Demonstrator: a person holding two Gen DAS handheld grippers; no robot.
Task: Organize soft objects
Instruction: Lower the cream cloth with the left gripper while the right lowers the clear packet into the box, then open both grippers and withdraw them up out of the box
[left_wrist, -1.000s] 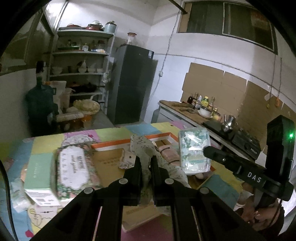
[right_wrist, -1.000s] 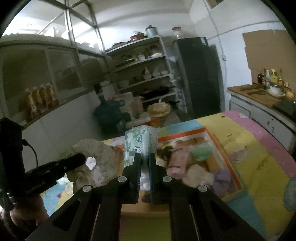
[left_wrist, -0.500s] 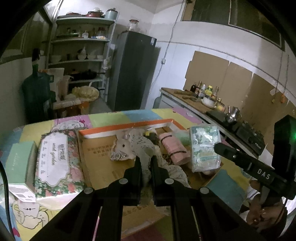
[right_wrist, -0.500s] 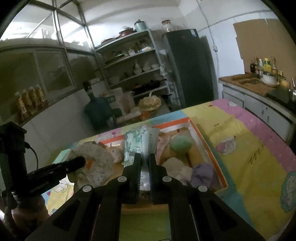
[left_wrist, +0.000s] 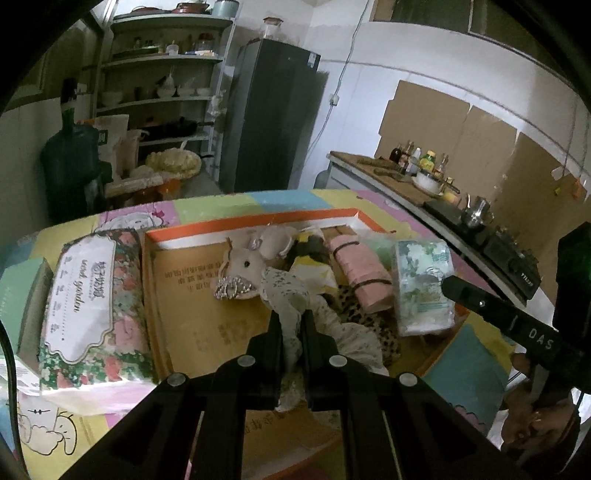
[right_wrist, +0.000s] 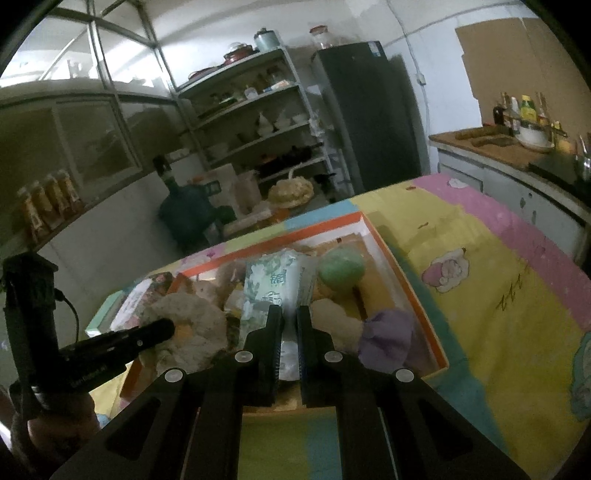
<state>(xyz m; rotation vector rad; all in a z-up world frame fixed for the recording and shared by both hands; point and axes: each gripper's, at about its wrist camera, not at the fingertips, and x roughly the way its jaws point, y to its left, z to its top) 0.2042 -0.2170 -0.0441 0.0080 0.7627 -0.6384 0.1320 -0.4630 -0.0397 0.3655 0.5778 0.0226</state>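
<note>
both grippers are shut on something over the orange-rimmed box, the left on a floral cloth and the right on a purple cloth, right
Not quite. The right gripper is shut on the green-patterned tissue pack, not the purple cloth, which lies loose in the orange-rimmed box; the right wrist view shows this. The left gripper does hold the floral cloth.

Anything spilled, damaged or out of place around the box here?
Nothing spilled or damaged. The orange-rimmed box holds a loose jumble of soft items, while a floral tissue pack lies outside it on the mat. Left gripper clamps speckled cloth; right gripper a green tissue pack.
</note>
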